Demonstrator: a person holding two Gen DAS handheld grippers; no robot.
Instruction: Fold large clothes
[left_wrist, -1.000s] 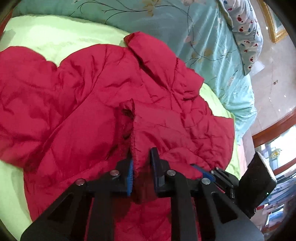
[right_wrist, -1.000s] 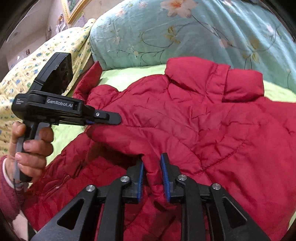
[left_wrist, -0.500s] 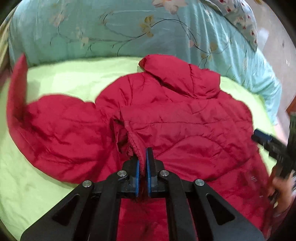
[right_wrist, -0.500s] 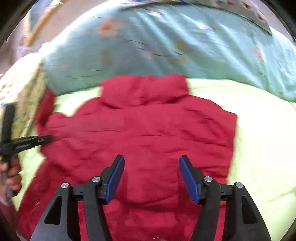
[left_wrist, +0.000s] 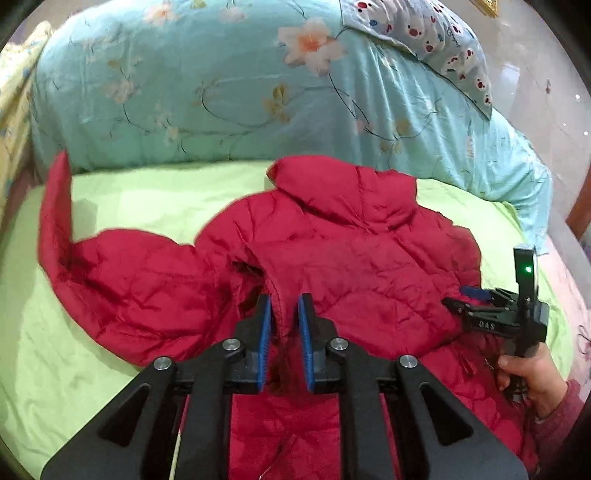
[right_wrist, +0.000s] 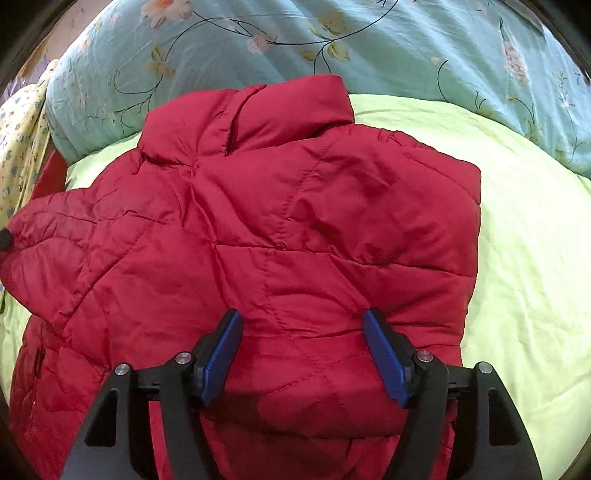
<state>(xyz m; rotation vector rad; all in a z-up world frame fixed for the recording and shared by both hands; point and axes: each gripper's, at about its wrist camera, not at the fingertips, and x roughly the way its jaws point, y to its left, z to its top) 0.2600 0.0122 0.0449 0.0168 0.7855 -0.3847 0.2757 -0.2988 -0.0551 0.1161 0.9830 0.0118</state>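
The red jacket (right_wrist: 266, 236) lies spread on the green sheet (right_wrist: 524, 258), its collar (right_wrist: 258, 110) toward the blue flowered quilt (left_wrist: 221, 88) at the head of the bed. Its right side looks already turned in, judging by the straight vertical edge in the right wrist view. The left sleeve (left_wrist: 122, 273) is not folded: it stretches out flat from the jacket's body, its cuff end curling up near the quilt. The left gripper (left_wrist: 284, 325) is nearly closed, pinching a ridge of jacket cloth between its blue pads just below the armpit. The right gripper (right_wrist: 306, 358) hovers over the jacket's lower middle with its jaws opening wide and nothing gripped between them. What remains, as I judge it, is bringing the left sleeve across the body, then folding the jacket lengthwise toward the collar.
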